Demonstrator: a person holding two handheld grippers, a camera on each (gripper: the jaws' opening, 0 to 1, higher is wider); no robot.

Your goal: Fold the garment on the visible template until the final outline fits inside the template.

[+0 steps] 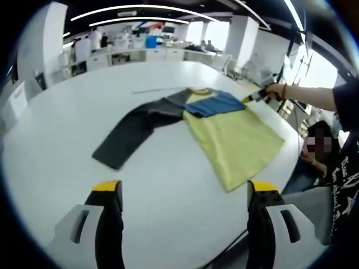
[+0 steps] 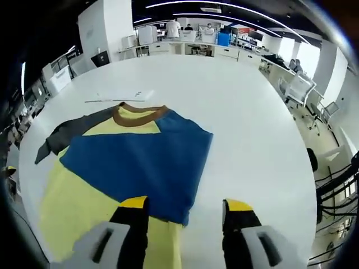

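Note:
A long-sleeved garment lies flat on the white table [image 1: 67, 145]. Its body is yellow [image 1: 235, 143] with a brown collar [image 2: 137, 115]. The grey sleeve [image 1: 132, 131] stretches out to the left. The blue sleeve [image 2: 140, 162] is folded across the chest. My left gripper [image 1: 185, 188] stands open near the table's front edge, short of the garment. My right gripper [image 2: 186, 204] is open, its jaws wide apart over the blue sleeve's cuff end. In the left gripper view, that right gripper [image 1: 255, 96] is held by a hand at the garment's right side.
A thin pale line [image 1: 154, 89] marks the table just beyond the collar. A person [image 1: 322, 148] sits at the table's right edge. Desks, chairs [image 2: 297, 87] and office gear ring the room behind. Bare tabletop [image 2: 252, 129] surrounds the garment.

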